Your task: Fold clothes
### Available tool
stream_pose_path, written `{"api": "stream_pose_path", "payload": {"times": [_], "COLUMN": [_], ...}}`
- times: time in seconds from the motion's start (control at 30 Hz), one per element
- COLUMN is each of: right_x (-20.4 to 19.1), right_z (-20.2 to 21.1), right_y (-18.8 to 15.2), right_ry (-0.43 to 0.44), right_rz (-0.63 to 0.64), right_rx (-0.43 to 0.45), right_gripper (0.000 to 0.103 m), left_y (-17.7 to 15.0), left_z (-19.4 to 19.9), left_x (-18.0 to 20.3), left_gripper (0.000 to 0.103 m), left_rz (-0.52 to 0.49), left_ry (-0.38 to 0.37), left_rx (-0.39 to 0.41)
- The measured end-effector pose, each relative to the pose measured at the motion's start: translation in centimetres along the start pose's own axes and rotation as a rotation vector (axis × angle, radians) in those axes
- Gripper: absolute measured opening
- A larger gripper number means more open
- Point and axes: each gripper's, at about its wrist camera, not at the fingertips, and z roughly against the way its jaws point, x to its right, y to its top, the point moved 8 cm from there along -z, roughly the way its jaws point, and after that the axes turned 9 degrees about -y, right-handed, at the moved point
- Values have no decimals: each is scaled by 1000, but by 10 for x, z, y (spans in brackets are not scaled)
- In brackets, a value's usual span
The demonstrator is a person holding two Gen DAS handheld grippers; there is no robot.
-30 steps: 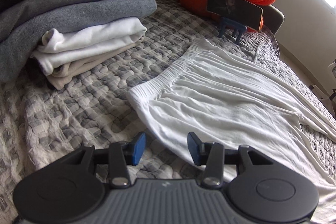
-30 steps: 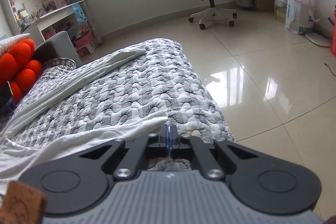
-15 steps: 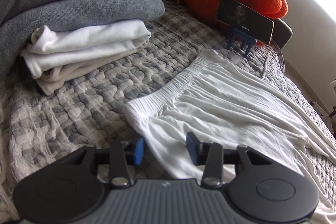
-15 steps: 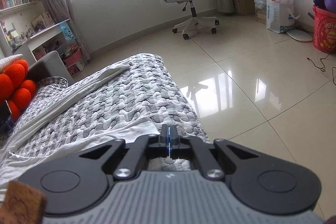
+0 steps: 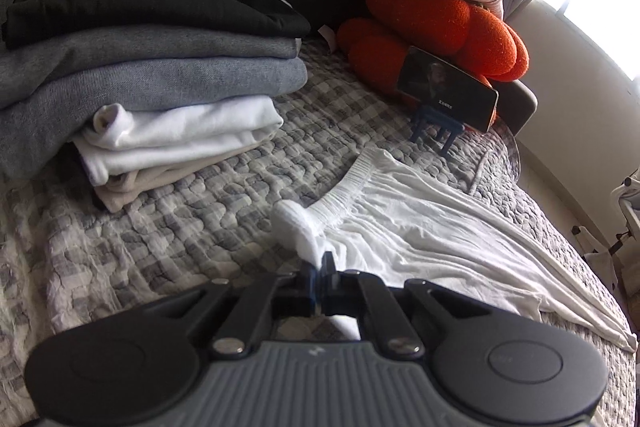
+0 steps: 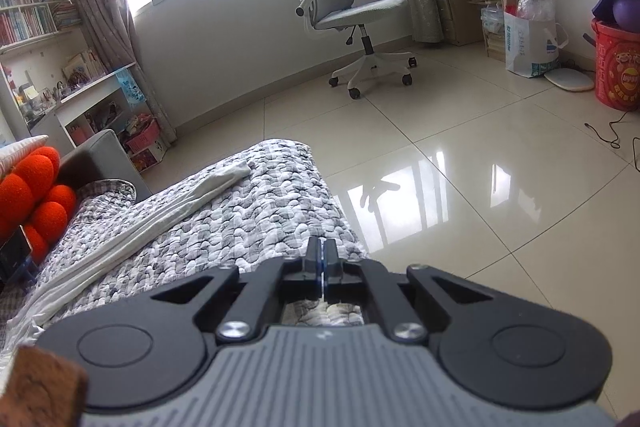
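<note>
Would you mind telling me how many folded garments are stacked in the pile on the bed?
6 visible, top down: black, two grey knits, two white, beige at the bottom; more may be hidden.

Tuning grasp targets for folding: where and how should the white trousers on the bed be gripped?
At the elastic waistband corner, from the near edge. The left gripper has just closed on that corner of the white trousers; the gathered band is thick and bunches up off the quilt.
</note>
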Motion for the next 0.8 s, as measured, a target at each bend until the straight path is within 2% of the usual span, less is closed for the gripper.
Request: {"api": "stream_pose_path", "payload": {"times": [0.1,0.2,0.27,0.33,0.43,0.53,0.7,0.8], "right_x": [-3,-6,-1,6,20,29,26,24], "right_z": [1,21,31,27,10,1,5,2], "right_y": [8,22,17,-2,-39,-61,-66,-65], "right_ry": [-2,45,48,21,-27,-42,-30,-22], "right_rz": [23,-2,-3,27,77,92,144,182], "right_rx": [18,100,108,67,-42,-101,-114,-120], "right_gripper": [0,0,0,0,0,0,0,3], "left_y": [1,-2,-9,-16,-24,-26,-28,-34], "left_z": [5,18,18,16,8,9,9,5], "left_x": [2,7,3,-2,-11,-13,-13,-10], "left_gripper": [2,2,2,2,2,2,3,8], "left_rz": [18,-6,-5,-20,-31,-53,-85,-116], "left_ry": [-15,-26,-24,-8,12,23,42,58], "left_rx": [3,24,1,-15,-42,-43,-57,-80]}}
